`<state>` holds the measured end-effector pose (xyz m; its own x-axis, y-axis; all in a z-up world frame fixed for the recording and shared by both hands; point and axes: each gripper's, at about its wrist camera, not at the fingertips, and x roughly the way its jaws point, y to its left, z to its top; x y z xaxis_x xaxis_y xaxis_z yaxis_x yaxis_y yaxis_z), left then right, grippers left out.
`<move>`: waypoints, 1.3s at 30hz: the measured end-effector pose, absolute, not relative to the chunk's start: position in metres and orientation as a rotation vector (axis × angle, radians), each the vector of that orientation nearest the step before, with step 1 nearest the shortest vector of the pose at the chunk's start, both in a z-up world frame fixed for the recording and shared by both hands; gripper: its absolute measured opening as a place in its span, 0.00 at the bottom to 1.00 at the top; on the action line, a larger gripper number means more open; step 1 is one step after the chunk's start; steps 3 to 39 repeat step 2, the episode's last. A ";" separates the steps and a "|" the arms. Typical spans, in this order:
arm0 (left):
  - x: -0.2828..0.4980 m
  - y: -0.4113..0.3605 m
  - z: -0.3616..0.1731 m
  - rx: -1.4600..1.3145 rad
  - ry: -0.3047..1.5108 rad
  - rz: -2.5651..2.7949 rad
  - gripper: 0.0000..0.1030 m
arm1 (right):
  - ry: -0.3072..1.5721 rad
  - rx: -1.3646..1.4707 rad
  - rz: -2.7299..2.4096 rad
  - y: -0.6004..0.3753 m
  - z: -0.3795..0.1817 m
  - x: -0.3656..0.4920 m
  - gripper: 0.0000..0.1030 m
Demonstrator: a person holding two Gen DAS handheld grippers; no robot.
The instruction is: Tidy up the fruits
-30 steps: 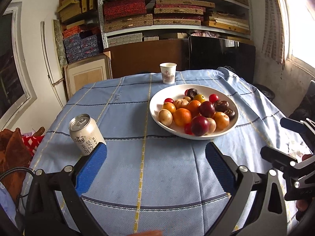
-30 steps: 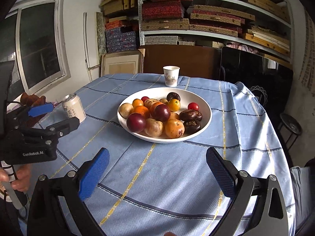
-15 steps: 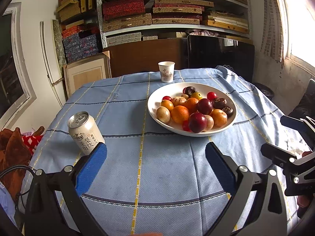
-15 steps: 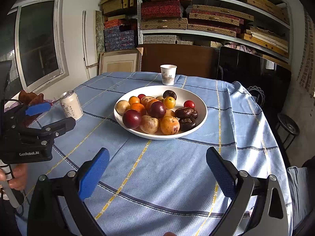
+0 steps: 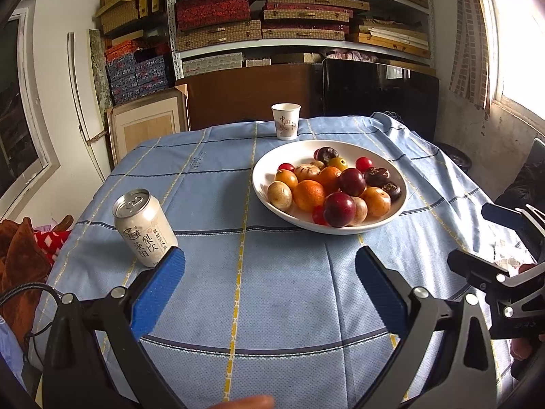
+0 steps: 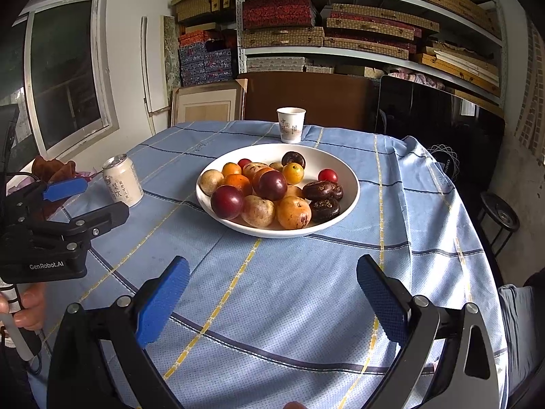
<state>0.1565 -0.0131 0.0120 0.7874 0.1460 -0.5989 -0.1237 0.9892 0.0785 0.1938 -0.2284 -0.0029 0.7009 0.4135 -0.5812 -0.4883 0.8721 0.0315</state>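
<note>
Left gripper is hanging over the blue checked tablecloth with its jaws spread wide, holding nothing and touching nothing. Its left blue pad is sitting just in front of a pale drink can, which is standing upright near the table's left edge.

Right gripper is likewise gaping wide and empty above the cloth, pointing toward the white bowl. The left gripper is showing at this view's left edge.

The bowl is sitting past both grippers, toward the table's far side. The fruits are lying heaped in it: oranges, dark red plums, tan and dark brown round ones, small red ones. All roundish; no long axis to read.

A paper cup is standing upright just behind the bowl.
</note>
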 end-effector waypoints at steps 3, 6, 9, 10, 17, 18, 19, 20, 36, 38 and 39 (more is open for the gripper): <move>0.157 -0.012 0.012 0.035 0.650 0.143 0.95 | 0.617 -0.127 0.504 -0.229 -0.003 0.194 0.96; 0.157 -0.012 0.012 0.035 0.650 0.143 0.95 | 0.617 -0.127 0.504 -0.229 -0.003 0.194 0.96; 0.157 -0.012 0.012 0.035 0.650 0.143 0.95 | 0.617 -0.127 0.504 -0.229 -0.003 0.194 0.96; 0.157 -0.012 0.012 0.035 0.650 0.143 0.95 | 0.617 -0.127 0.504 -0.229 -0.003 0.194 0.96; 0.157 -0.012 0.012 0.035 0.650 0.143 0.95 | 0.617 -0.127 0.504 -0.229 -0.003 0.194 0.96; 0.157 -0.012 0.012 0.035 0.650 0.143 0.95 | 0.617 -0.127 0.504 -0.229 -0.003 0.194 0.96; 0.157 -0.012 0.012 0.035 0.650 0.143 0.95 | 0.617 -0.127 0.504 -0.229 -0.003 0.194 0.96; 0.157 -0.012 0.012 0.035 0.650 0.143 0.95 | 0.617 -0.127 0.504 -0.229 -0.003 0.194 0.96; 0.157 -0.012 0.012 0.035 0.650 0.143 0.95 | 0.617 -0.127 0.504 -0.229 -0.003 0.194 0.96; 0.157 -0.012 0.012 0.035 0.650 0.143 0.95 | 0.617 -0.127 0.504 -0.229 -0.003 0.194 0.96; 0.157 -0.012 0.012 0.035 0.650 0.143 0.95 | 0.617 -0.127 0.504 -0.229 -0.003 0.194 0.96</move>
